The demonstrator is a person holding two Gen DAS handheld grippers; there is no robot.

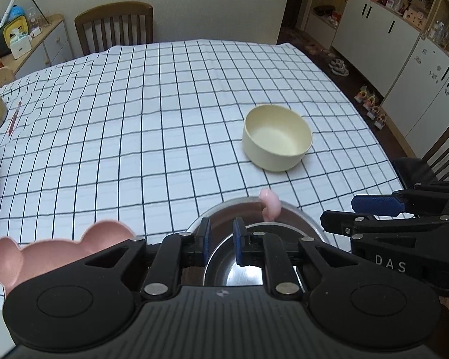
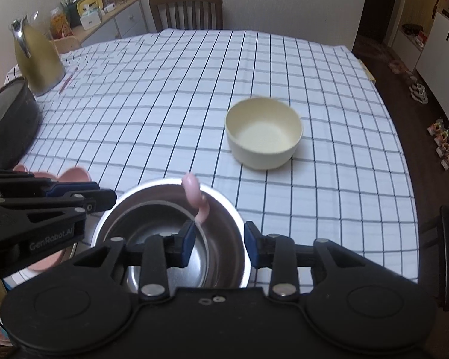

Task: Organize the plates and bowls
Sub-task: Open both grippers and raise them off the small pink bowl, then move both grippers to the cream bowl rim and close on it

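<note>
Steel bowl (image 2: 170, 233) sits mouth-up; a pink spoon (image 2: 198, 202) leans in it, handle toward twelve o'clock. Left tongs (image 1: 221, 240) and right tongs (image 2: 218, 243) are spread, pinching nothing.

**Lettering on the two grippers**

Two pieces of text are readable, and both stand on gripper bodies. In the left wrist view, the side of the right gripper (image 1: 371, 209) carries pale capital letters "DAS" on its black housing; the word runs off toward the picture's edge, so it may be only part of a longer name. In the right wrist view, the side of the left gripper (image 2: 83, 196) bears "GenRobot.AI" in pale letters along its black body. The packages and boxes on the side cabinet (image 2: 116, 15) and the items on the shelves (image 1: 404, 9) show print too small and blurred to read.
</note>
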